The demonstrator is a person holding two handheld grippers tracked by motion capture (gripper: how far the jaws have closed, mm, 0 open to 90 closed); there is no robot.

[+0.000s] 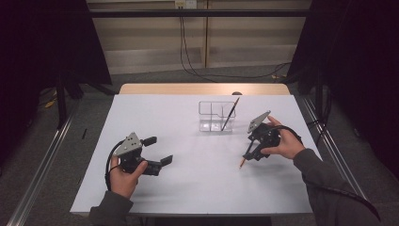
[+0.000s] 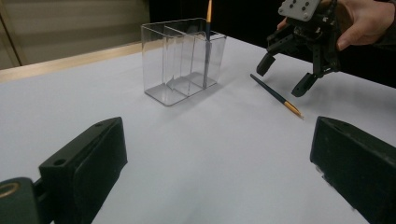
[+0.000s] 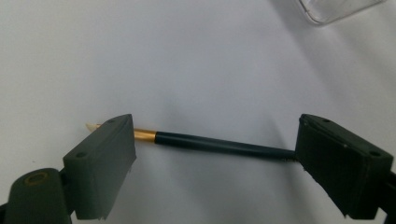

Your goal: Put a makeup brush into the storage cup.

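One brush [image 1: 230,114] stands in the clear organizer [image 1: 211,116], beyond the lying brush [image 1: 245,156].

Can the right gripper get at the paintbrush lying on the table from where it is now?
Probably yes: the right gripper hangs open right over the lying paintbrush, fingers apart above it, and nothing lies between them and the brush.

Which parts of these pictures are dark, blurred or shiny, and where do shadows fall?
High view: the white table is evenly lit, the surroundings nearly black. Left gripper view: its own jaws are soft and close, the clear organizer throws pale shadows and faint glints. Right gripper view: sharp on the brush, which has a soft shadow beside it; the corners darken.
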